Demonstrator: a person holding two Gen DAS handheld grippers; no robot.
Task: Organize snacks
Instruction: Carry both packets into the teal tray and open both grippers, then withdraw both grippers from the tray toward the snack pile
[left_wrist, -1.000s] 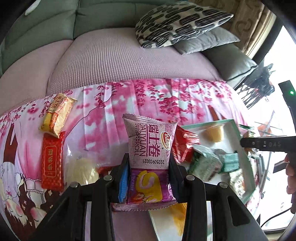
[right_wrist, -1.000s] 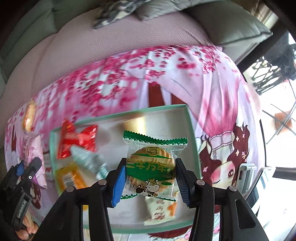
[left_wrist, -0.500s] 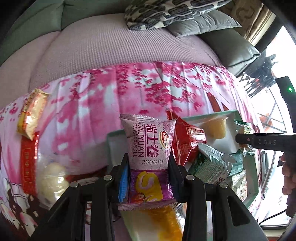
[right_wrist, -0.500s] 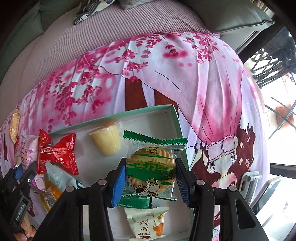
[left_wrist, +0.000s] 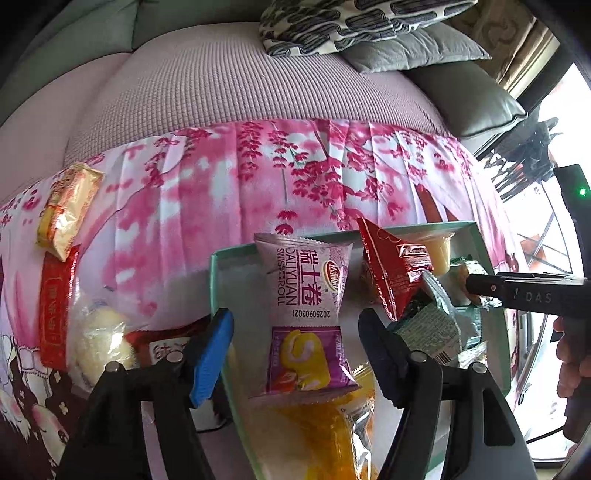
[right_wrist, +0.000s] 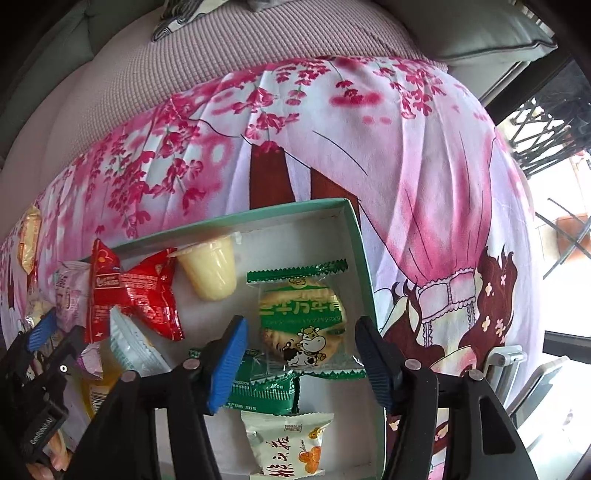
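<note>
Both wrist cameras look down closely, sharing the snack tray (left_wrist: 213, 280) from opposite ends.

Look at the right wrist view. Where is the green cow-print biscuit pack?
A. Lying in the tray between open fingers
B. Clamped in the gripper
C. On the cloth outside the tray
A: the biscuit pack lies in the tray; the right gripper is open, with gaps either side.
</note>
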